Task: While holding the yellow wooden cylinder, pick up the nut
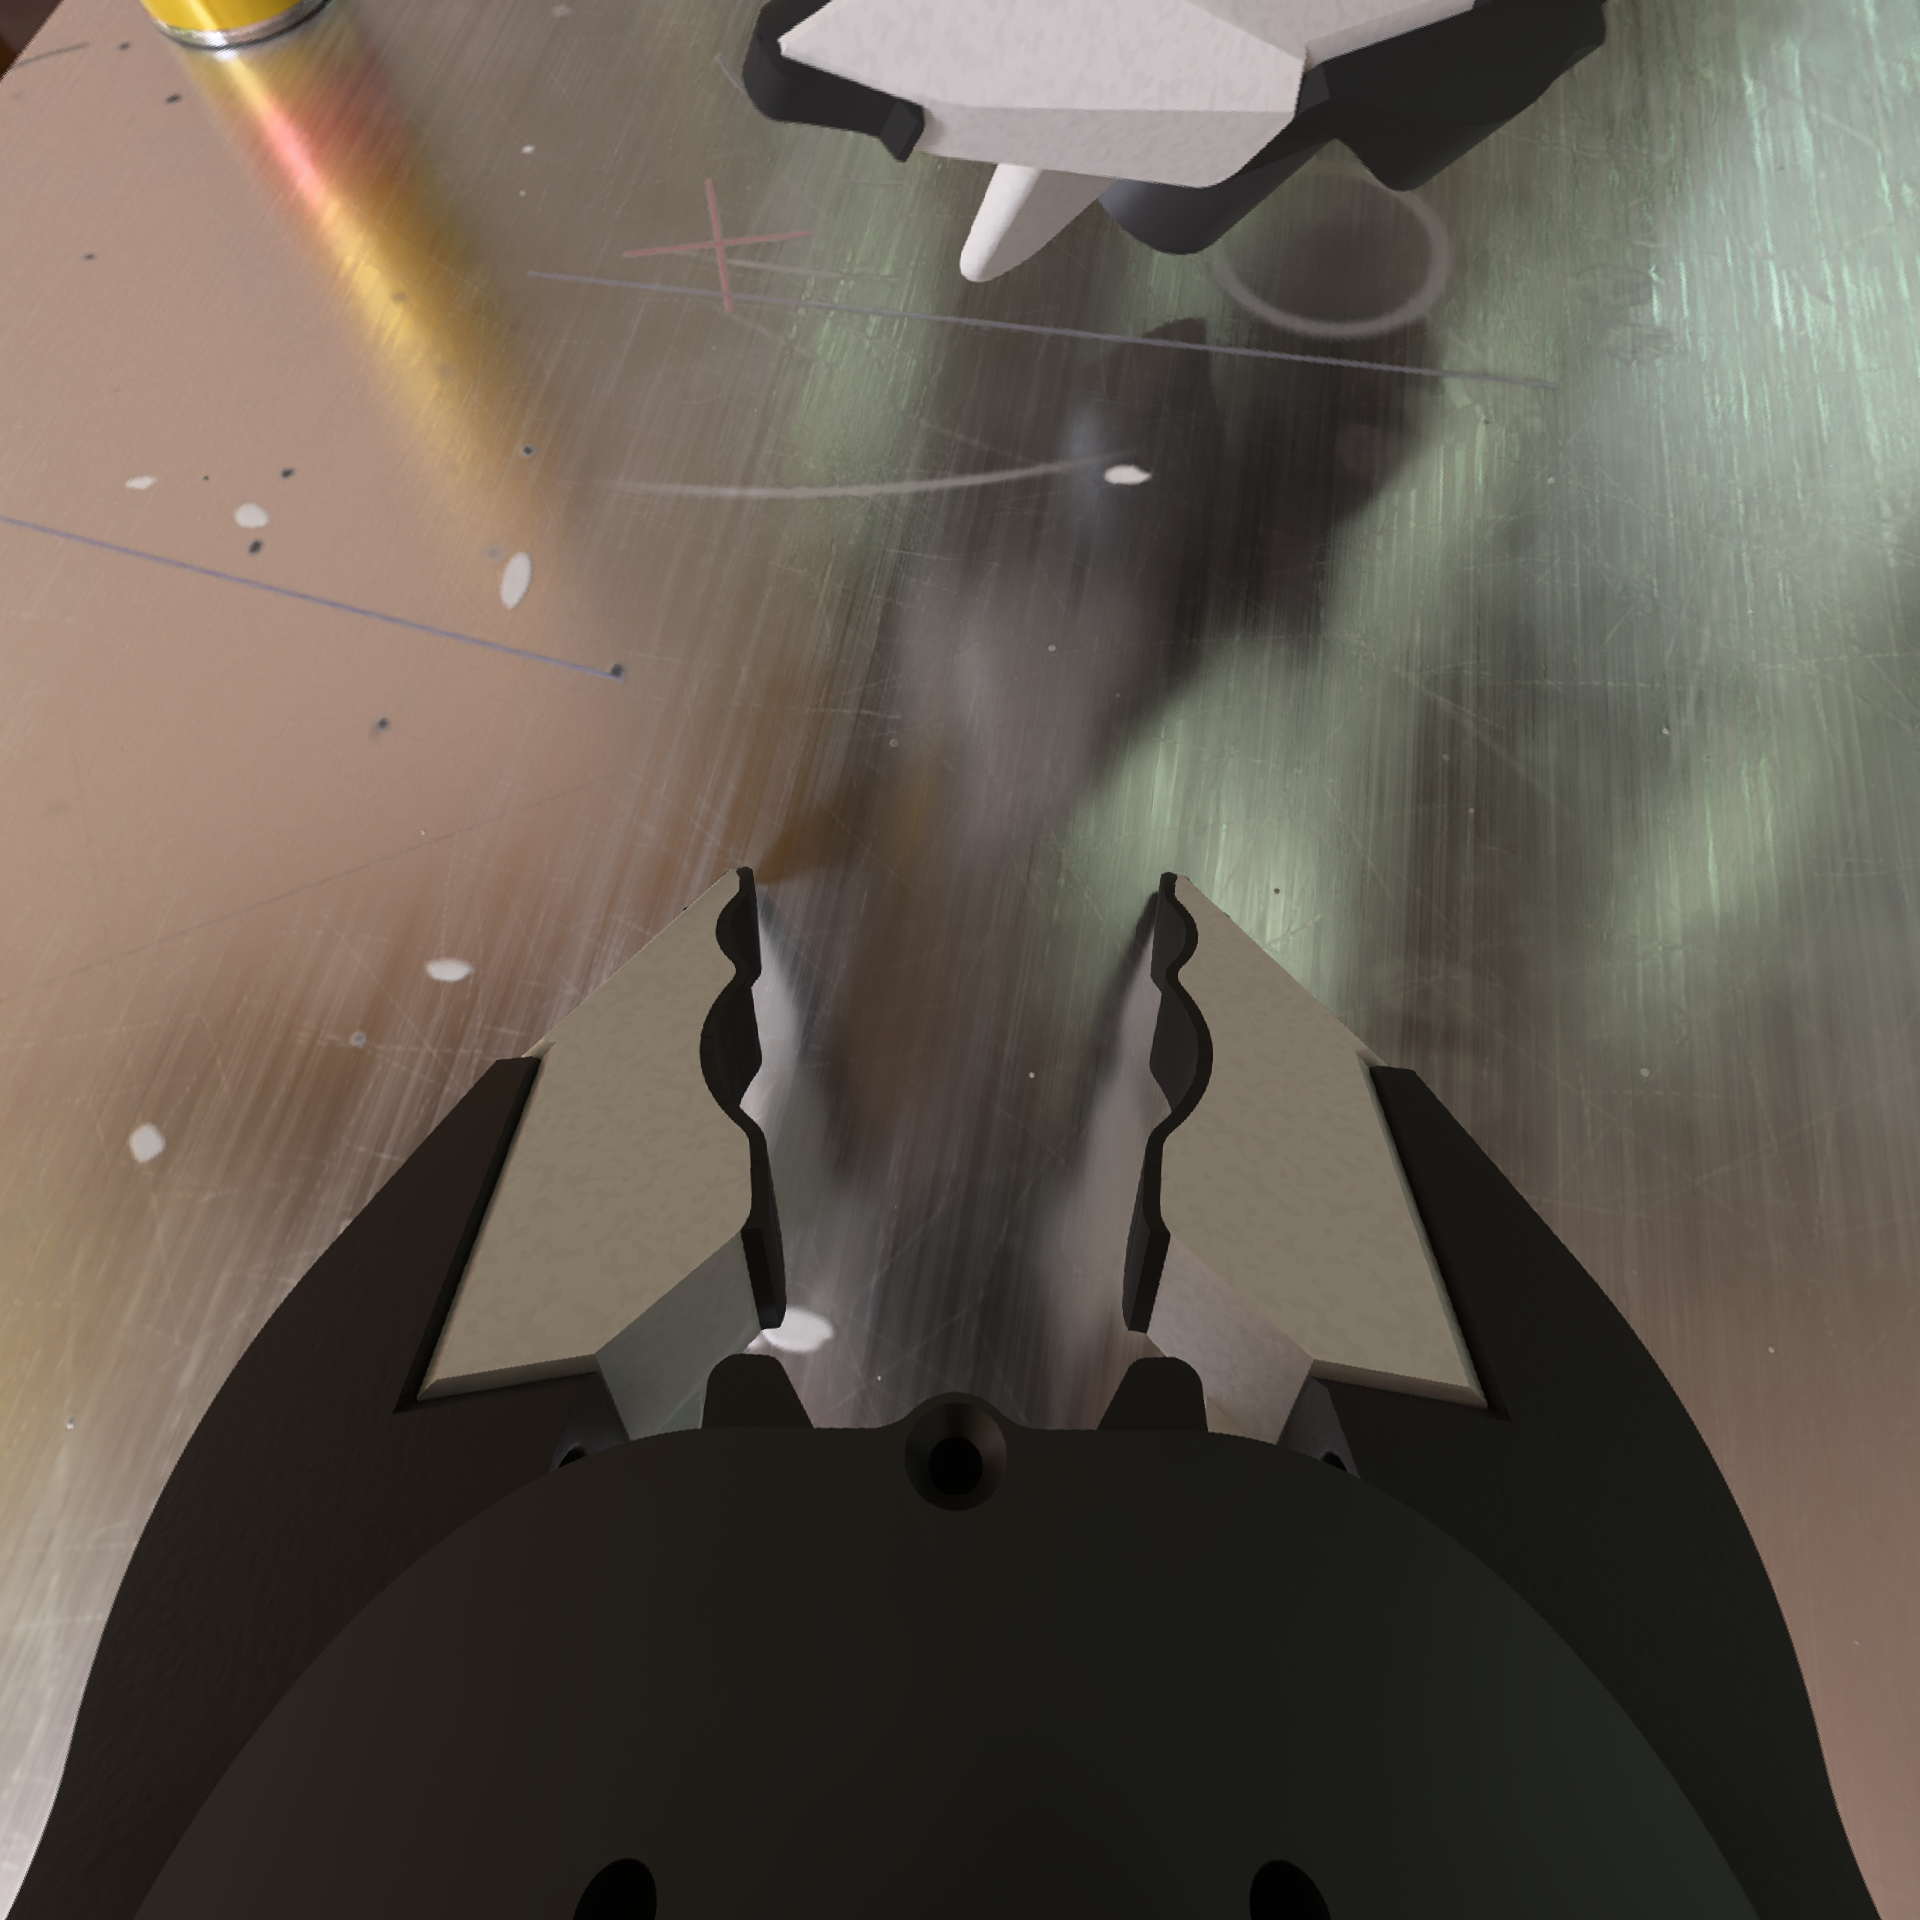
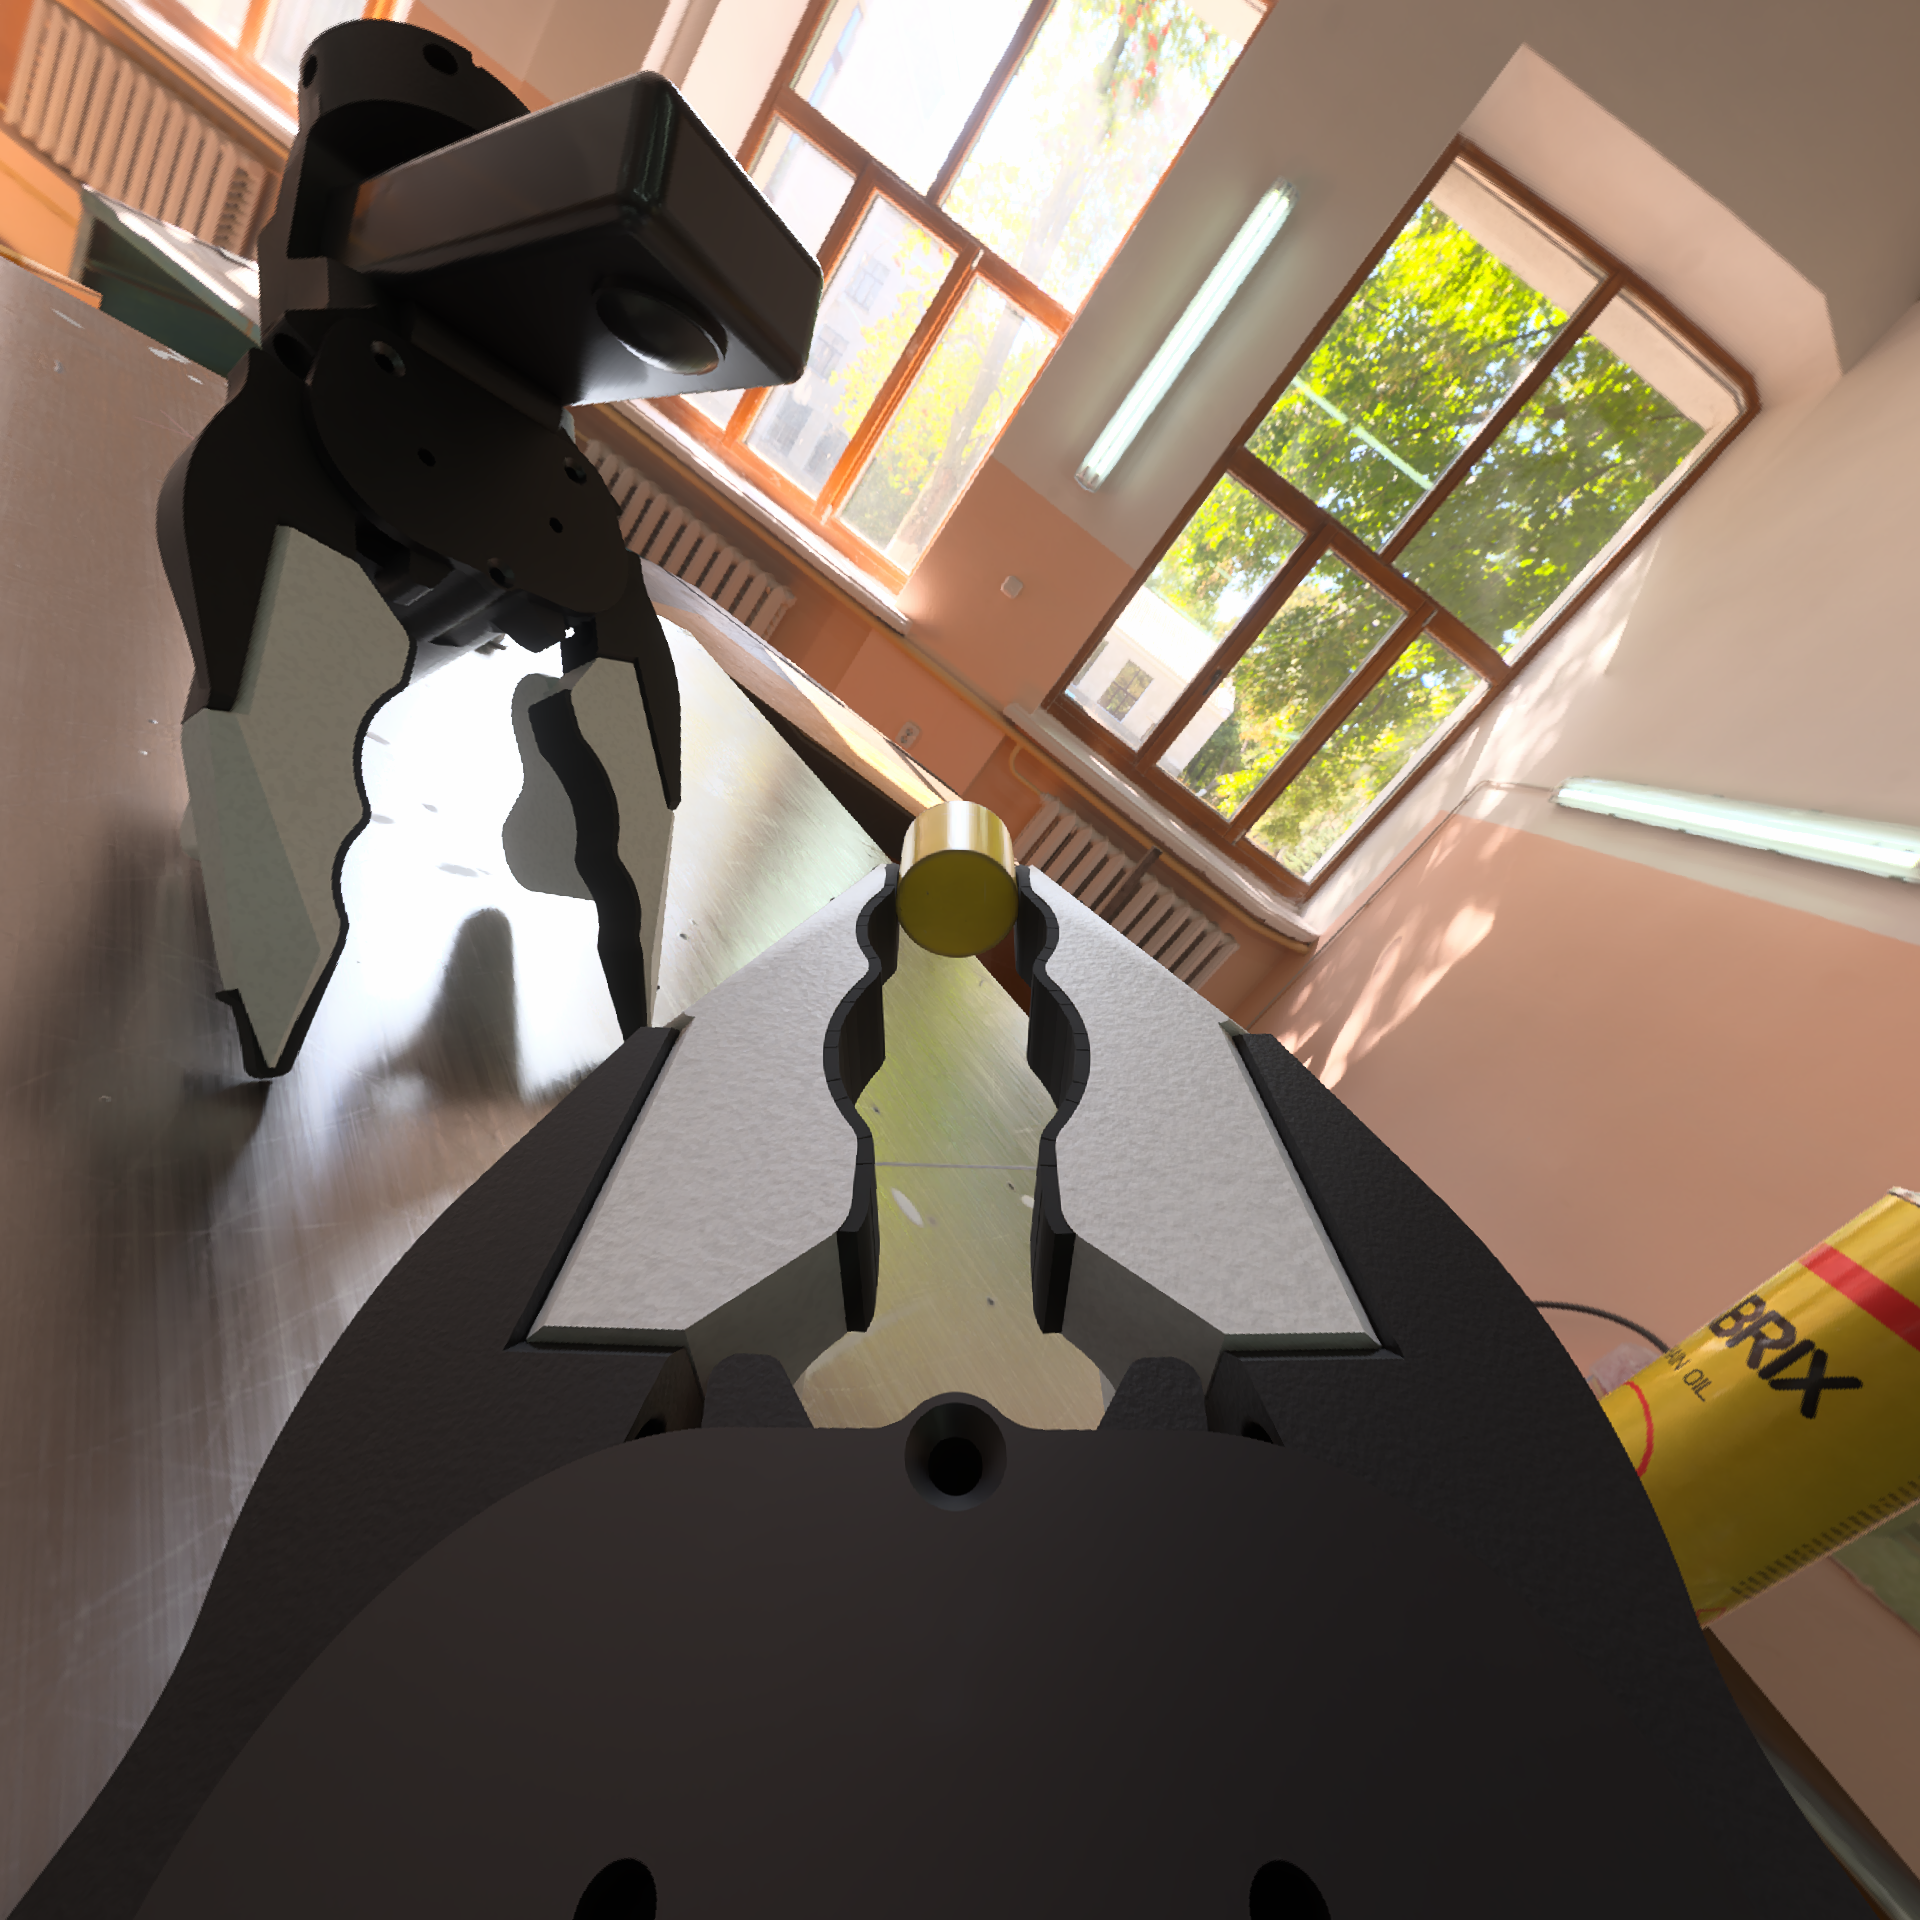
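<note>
We see the right gripper clamping the yellow cylinder at its fingertips. The left gripper hangs spread wide, empty, over the metal table.

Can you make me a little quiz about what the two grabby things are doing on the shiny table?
1. True or false: the right gripper is squeezing a yellow cylinder at its very tips.
2. What sits between the fingers of the left gripper?
A. A nut
B. Nothing, only the table shows through
C. A can
3. Fill in: the yellow can in the right wrist view is at the picture's ____ edge.

Key
1. True
2. B
3. right
</note>
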